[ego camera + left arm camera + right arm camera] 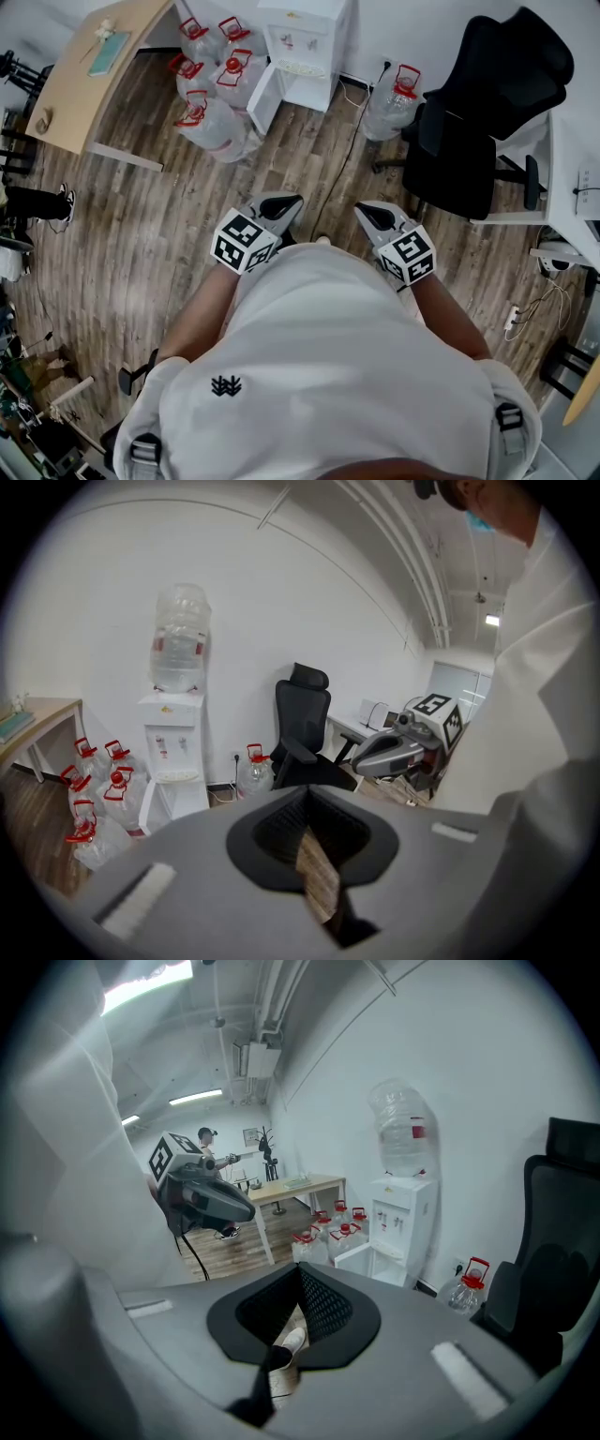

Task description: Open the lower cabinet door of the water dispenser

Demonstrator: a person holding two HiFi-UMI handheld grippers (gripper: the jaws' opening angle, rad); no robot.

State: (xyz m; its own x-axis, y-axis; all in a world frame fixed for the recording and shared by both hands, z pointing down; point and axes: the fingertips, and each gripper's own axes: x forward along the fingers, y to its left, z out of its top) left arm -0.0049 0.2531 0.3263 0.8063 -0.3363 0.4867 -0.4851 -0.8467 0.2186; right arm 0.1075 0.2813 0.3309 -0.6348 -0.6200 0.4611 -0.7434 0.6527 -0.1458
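My left tool (285, 202) and right tool (368, 212) are closed, empty. Red-capped jugs (212, 123) crowd the water dispenser (302, 45) by its open lower door (264, 96); black chair (480, 122) nearby.

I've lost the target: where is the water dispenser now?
In the head view the water dispenser stands top centre against the wall, with clustered water jugs on its left and a black office chair to its right.

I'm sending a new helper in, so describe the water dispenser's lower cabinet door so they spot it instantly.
Find the white water dispenser against the far wall, between the wooden desk and the black office chair. Its lower cabinet door is the white panel below the taps, swung open toward the red-capped water jugs; nothing else on the unit stands ajar.
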